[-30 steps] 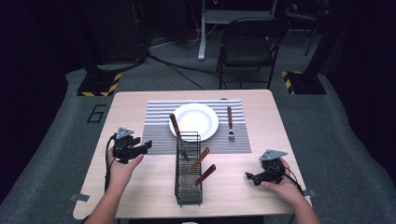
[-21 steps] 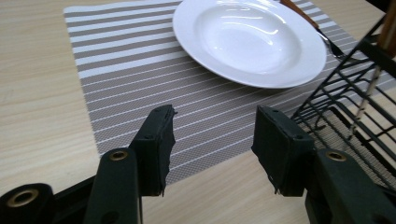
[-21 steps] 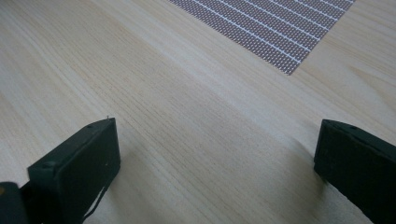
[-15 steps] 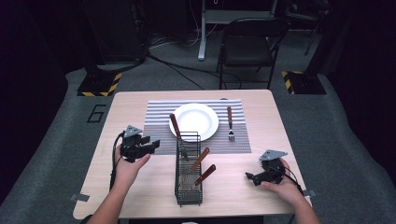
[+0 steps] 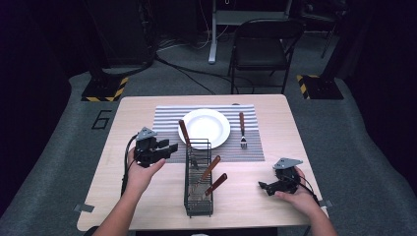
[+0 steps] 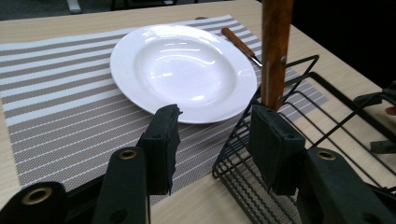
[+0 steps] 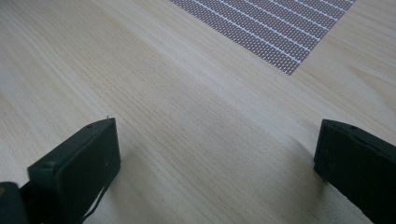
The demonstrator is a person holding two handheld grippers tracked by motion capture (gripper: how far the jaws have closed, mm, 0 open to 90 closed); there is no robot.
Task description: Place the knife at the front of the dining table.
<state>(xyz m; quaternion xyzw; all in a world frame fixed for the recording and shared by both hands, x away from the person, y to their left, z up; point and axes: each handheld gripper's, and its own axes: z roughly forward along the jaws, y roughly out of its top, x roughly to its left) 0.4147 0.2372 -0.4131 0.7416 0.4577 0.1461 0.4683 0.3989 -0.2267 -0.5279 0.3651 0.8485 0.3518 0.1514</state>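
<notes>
Showing floor numeral "6" point(image 5: 102, 119) beside table point(image 5: 147, 105)

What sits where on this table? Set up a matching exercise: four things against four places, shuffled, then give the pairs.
Things:
1. round white plate
2. wooden-handled fork
3. black wire caddy
4. right gripper

Places:
A. bare wood near the table's right edge
B. middle of the striped placemat
C. on the placemat, right of the plate
D. in front of the placemat, holding wooden-handled utensils

Pairs: 1-B, 2-C, 3-D, 4-A
</notes>
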